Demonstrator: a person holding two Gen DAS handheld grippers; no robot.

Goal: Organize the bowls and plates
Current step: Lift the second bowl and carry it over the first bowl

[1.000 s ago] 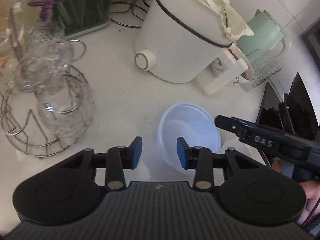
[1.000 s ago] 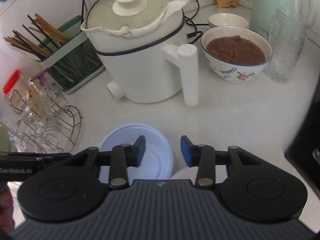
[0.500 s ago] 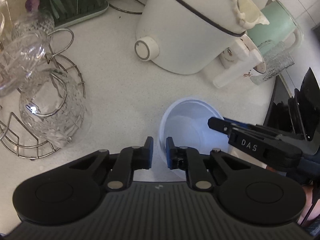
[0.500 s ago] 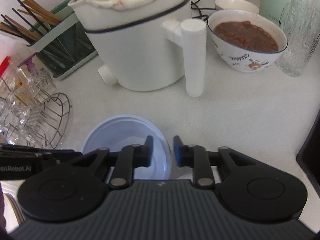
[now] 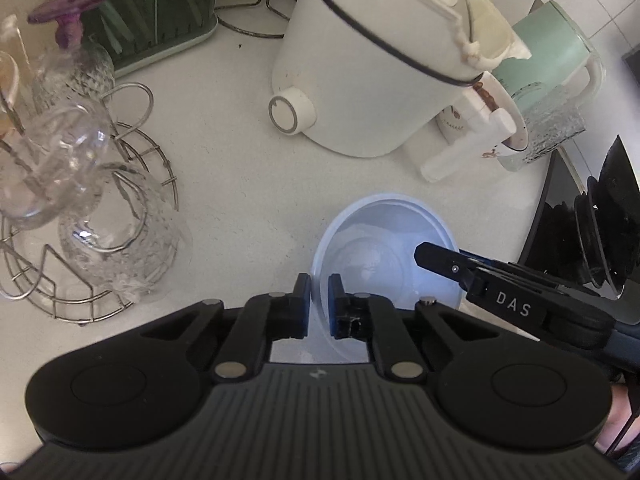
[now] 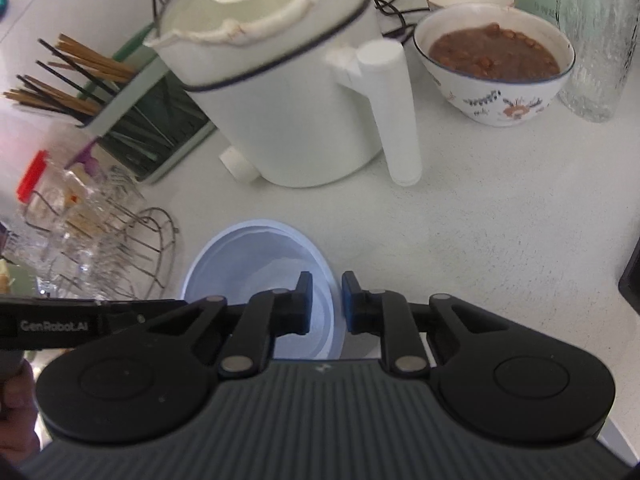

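Jaws of the left gripper [image 5: 319,294] pinch the near-left rim of the pale blue bowl [image 5: 384,248] on the white counter [image 5: 240,184]; the right gripper [image 6: 326,300] clamps its right rim. Beyond stand a white appliance [image 6: 280,92] and a bean-filled bowl [image 6: 496,64].

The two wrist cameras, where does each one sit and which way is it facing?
Left wrist: on the left gripper, looking down its fingers at the pale blue plastic bowl, its rim pinched; right gripper enters from the right.
Right wrist: on the right gripper, looking down, clamped on the bowl's opposite rim; a hand shows at lower left.
Shared: the bowl, white jug-shaped appliance, wire rack of glasses.
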